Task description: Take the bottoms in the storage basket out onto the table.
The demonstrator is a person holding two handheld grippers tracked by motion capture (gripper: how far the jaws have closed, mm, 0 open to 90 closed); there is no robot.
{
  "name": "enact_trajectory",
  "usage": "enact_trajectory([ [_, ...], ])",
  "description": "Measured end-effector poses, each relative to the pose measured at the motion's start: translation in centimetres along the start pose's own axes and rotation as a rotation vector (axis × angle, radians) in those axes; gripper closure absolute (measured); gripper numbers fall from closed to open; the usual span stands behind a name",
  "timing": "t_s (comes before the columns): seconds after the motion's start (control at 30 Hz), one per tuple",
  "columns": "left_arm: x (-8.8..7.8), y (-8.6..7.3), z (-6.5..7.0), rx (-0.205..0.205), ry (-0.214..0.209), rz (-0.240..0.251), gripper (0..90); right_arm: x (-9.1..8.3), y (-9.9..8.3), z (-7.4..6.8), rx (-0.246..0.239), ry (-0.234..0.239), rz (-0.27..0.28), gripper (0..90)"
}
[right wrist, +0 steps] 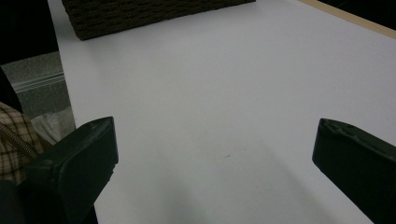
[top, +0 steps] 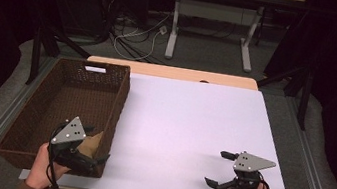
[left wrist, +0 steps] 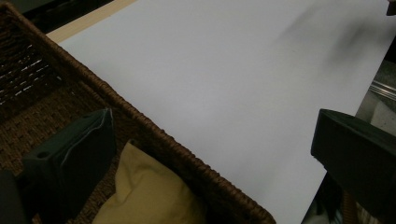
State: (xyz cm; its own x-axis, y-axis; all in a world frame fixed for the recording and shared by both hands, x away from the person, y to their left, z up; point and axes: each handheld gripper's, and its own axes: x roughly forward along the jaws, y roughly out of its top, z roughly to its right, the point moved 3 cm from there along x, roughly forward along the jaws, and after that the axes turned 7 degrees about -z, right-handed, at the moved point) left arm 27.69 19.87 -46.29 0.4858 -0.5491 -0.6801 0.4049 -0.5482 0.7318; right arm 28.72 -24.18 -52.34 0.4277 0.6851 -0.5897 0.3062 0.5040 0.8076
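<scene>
The worktop (top: 191, 128) is the biggest thing here: a flat, matt white sheet, smooth and bare, with a strip of pale wood showing along its far edge. The floor around it is dull grey, with loose cables farther back.

On the worktop's left side stands the basket (top: 48, 107), a long rectangular box of dark brown wicker, tightly woven, with a thick braided rim and a slot handle cut in its far end wall. In the left gripper view its rim (left wrist: 154, 135) runs diagonally across the picture, and the weave inside is coarse and open.

Inside the basket, at its near right corner, lies the pouch (top: 92, 143), a soft, plump thing of mustard-yellow cloth, pillow-like with a pointed corner. Most of it is hidden behind the basket wall and the left tongs (top: 80, 154) in the high view; in the left gripper view the pouch (left wrist: 149, 196) is cut off by the bottom edge, so its full shape cannot be made out.

The left tongs are spread wide over that corner, one jaw inside the basket beside the pouch, the other outside over the worktop, clasping nothing.

The right tongs (top: 223, 169), hard black plastic topped with a grey three-cornered plate, hang released above the near right worktop, well apart from the basket.
</scene>
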Motion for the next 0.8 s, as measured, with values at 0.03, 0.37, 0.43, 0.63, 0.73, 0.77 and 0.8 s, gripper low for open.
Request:
enact_trajectory([
  [0.03,-0.1,0.0,-0.2,-0.003,-0.003,-0.004,0.0,0.0,0.0,0.0,0.0,0.0,0.001,0.0],
  [0.37,-0.3,0.8,-1.1,0.024,-0.014,-0.056,0.0,0.0,-0.1,0.0,-0.005,0.001,0.007,0.0],
  [0.43,-0.3,0.9,-1.4,0.027,-0.017,-0.069,0.0,0.1,-0.1,-0.1,-0.008,0.001,0.001,0.0],
  [0.63,-0.2,1.1,-2.3,0.04,-0.023,-0.11,0.0,0.1,-0.1,-0.1,-0.004,0.0,-0.004,0.0],
  [0.73,-0.3,1.3,-2.9,0.041,-0.023,-0.131,0.0,0.1,-0.1,-0.1,-0.001,-0.004,-0.003,0.0],
  [0.77,-0.3,1.3,-2.9,0.041,-0.023,-0.131,0.0,0.1,-0.1,-0.1,-0.001,-0.004,-0.003,0.0],
  [0.8,-0.3,1.3,-3.0,0.045,-0.027,-0.137,0.0,0.0,-0.2,-0.1,-0.001,-0.002,-0.003,0.0],
])
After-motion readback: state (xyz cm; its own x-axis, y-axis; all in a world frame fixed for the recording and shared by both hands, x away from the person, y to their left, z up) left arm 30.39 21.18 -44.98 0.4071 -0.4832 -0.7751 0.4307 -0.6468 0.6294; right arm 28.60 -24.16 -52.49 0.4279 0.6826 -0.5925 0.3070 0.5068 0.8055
